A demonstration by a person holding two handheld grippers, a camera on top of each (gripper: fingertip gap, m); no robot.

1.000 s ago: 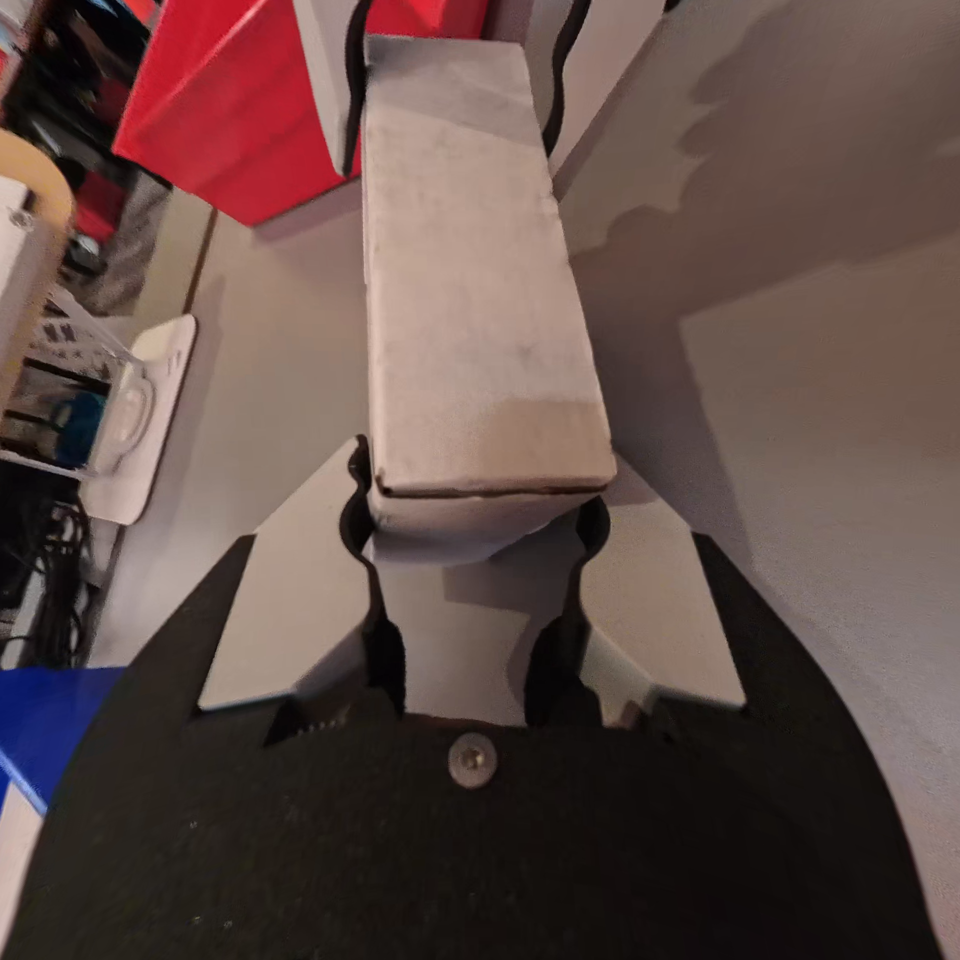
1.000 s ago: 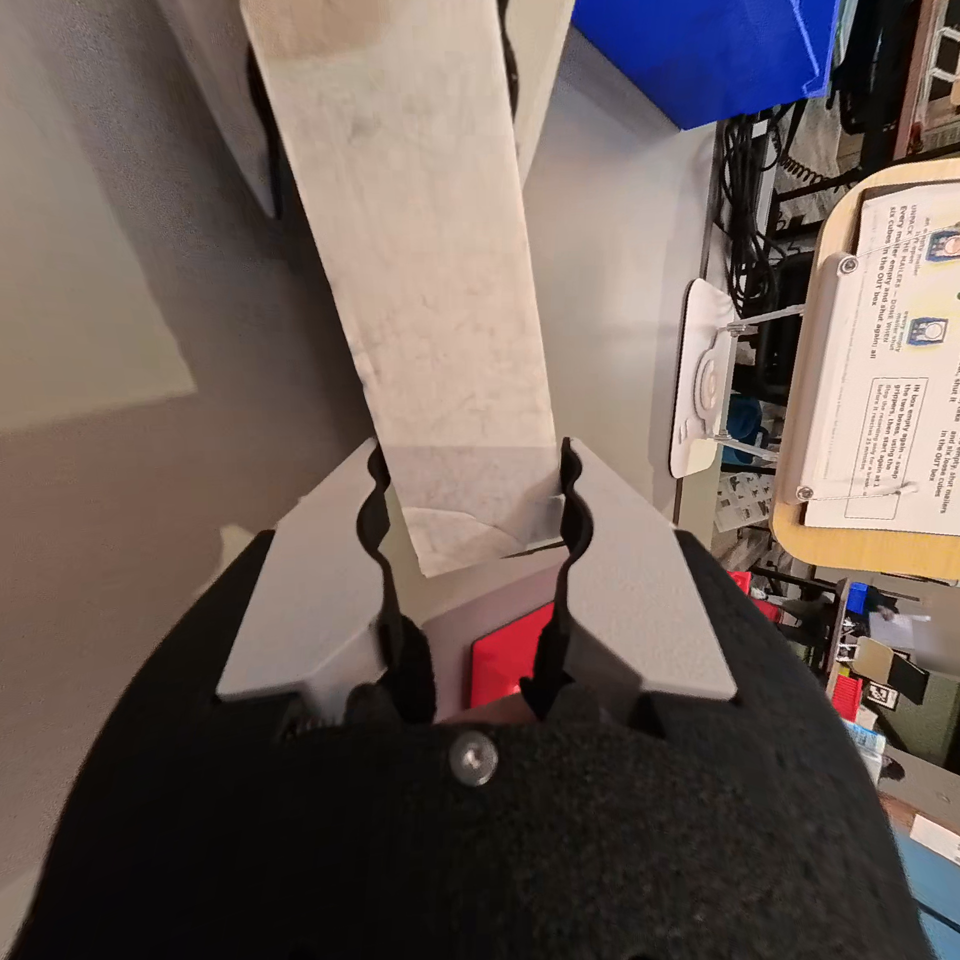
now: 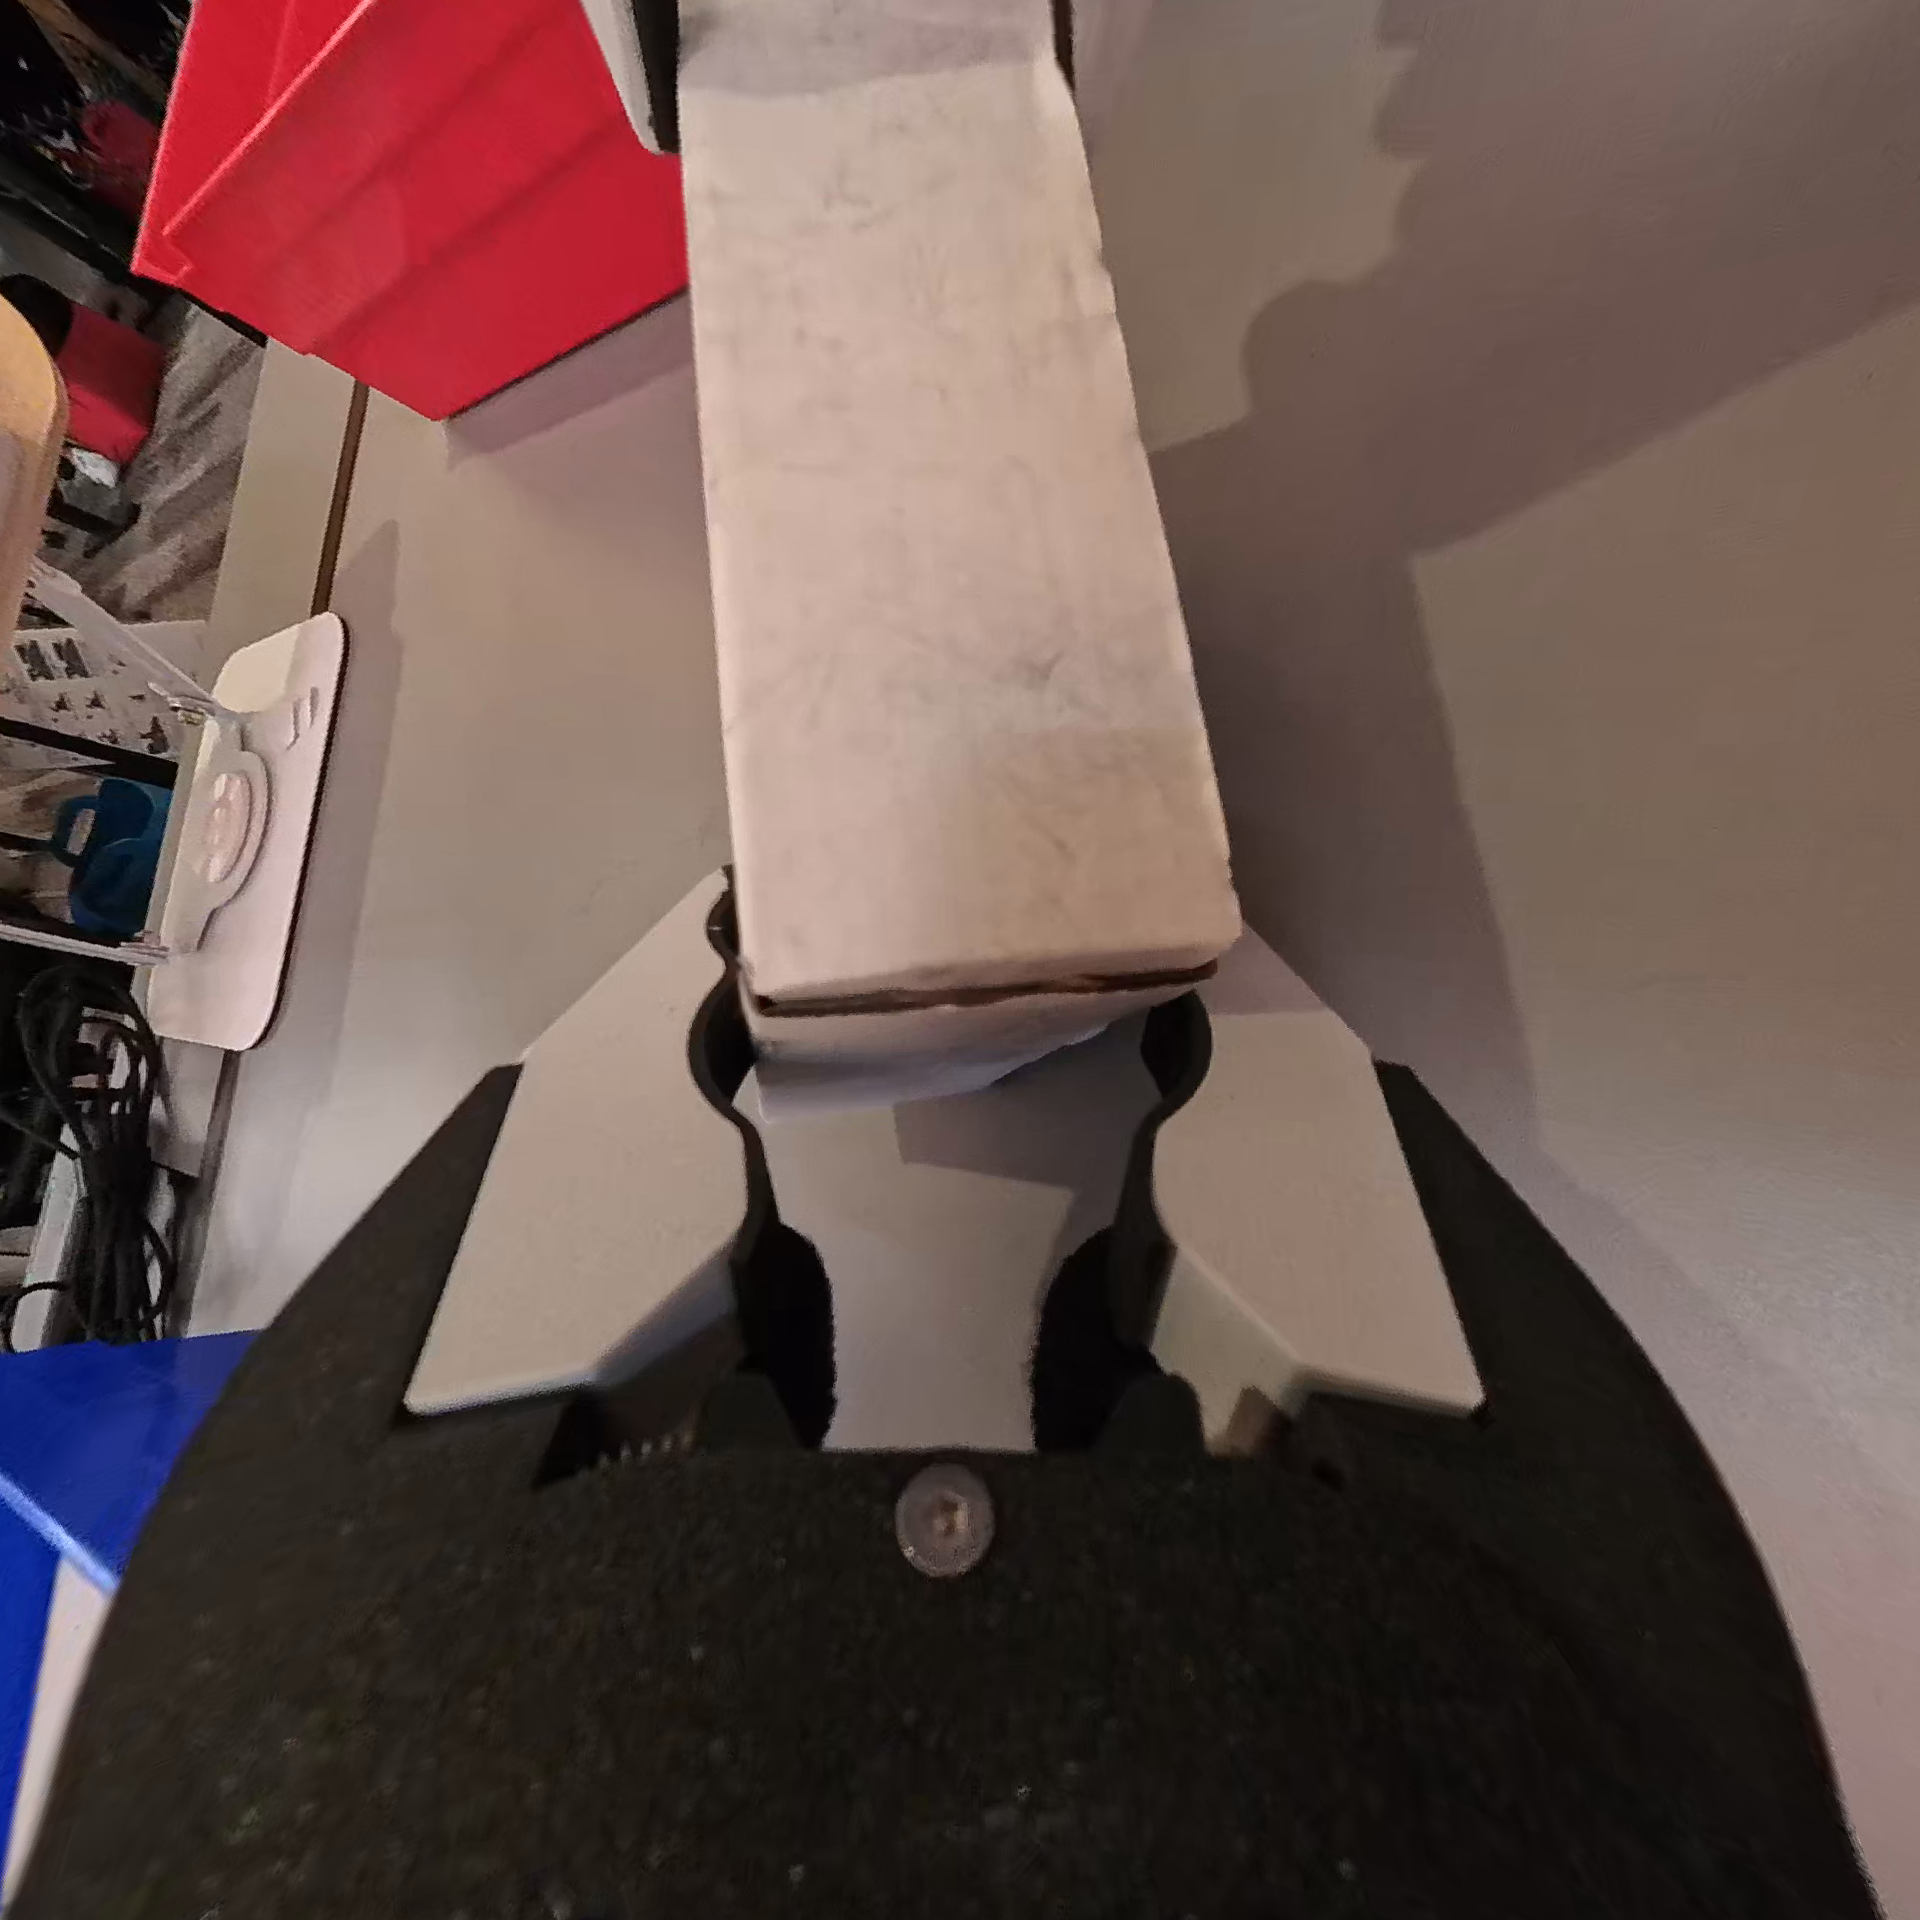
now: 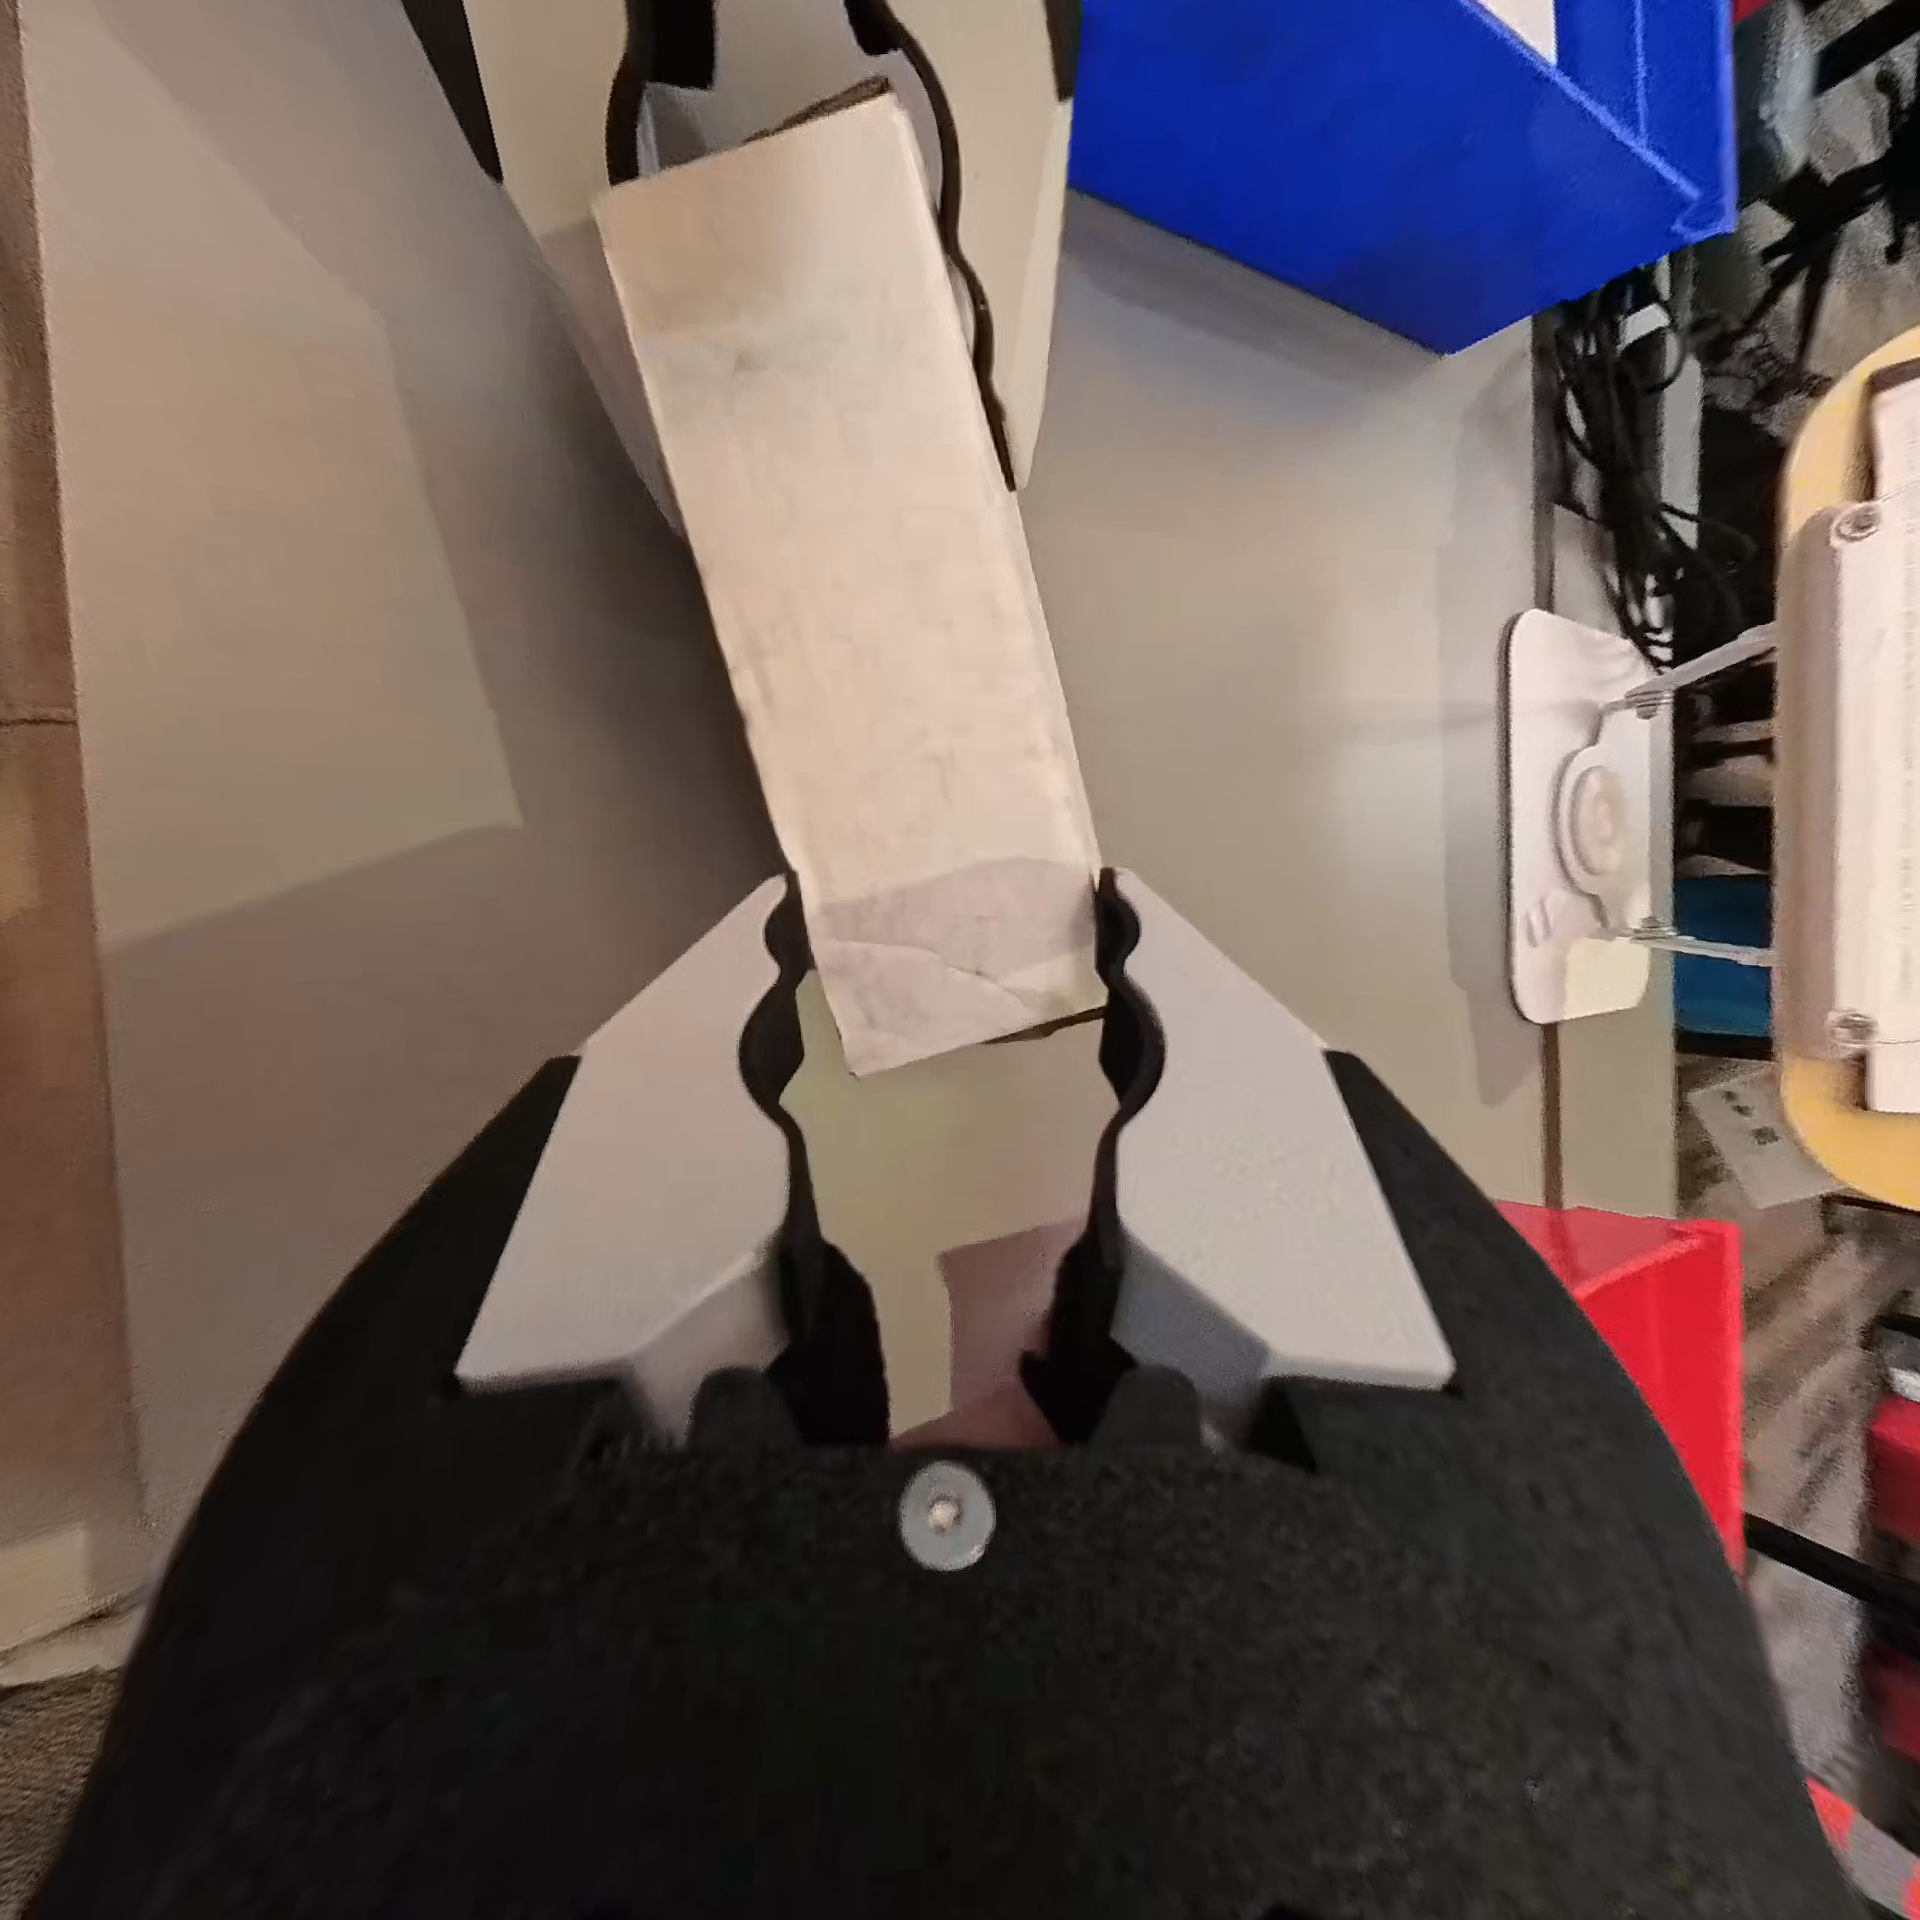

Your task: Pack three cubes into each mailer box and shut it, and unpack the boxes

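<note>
Scuffed white mailer box, red bin, blue bin.

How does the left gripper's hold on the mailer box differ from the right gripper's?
The left gripper takes the mailer box squarely, with the box running straight out from its fingers; in the right gripper the box sits skewed. The left gripper's end shows a dark seam; the right gripper's shows a creased face. Both clamp one end of the shut box by its sides.
</note>
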